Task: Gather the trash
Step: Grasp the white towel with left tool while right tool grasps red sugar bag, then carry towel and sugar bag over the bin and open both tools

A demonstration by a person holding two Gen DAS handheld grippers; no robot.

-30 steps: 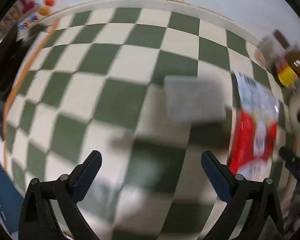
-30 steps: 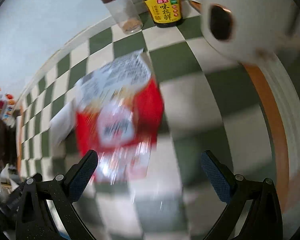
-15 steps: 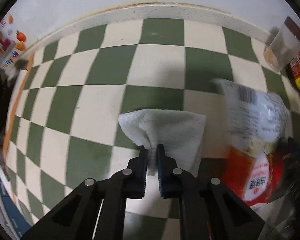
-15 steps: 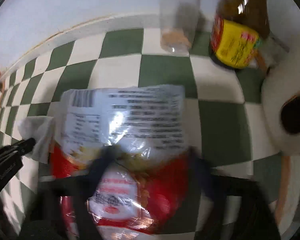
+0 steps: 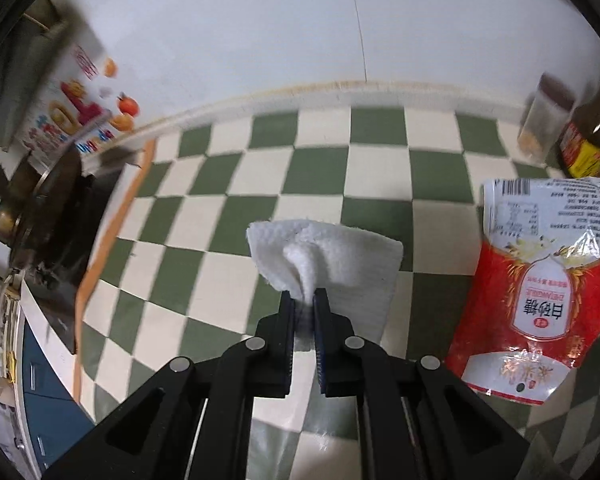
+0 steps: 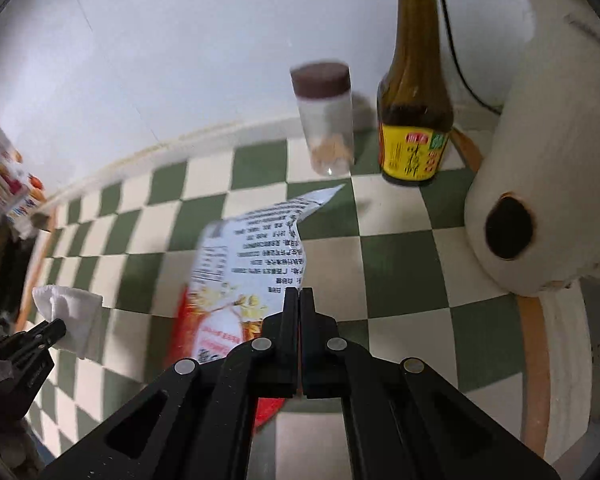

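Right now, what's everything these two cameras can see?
tissue: 1, white, pinched in the left gripper, lifted off the counter
bag: 1, red and white, printed; its edge pinched in the right gripper
jar: 1, clear with brown lid, by the back wall
bottle: 1, brown glass with yellow label, right of the jar
paper roll: 1, white, far right
counter: 1, green and cream checks, under everything
stove: 1, dark, with a pan, far left
box: 1, colourful print, against the wall at left
left gripper: 1, black, shut on the tissue
right gripper: 1, black, shut on the bag
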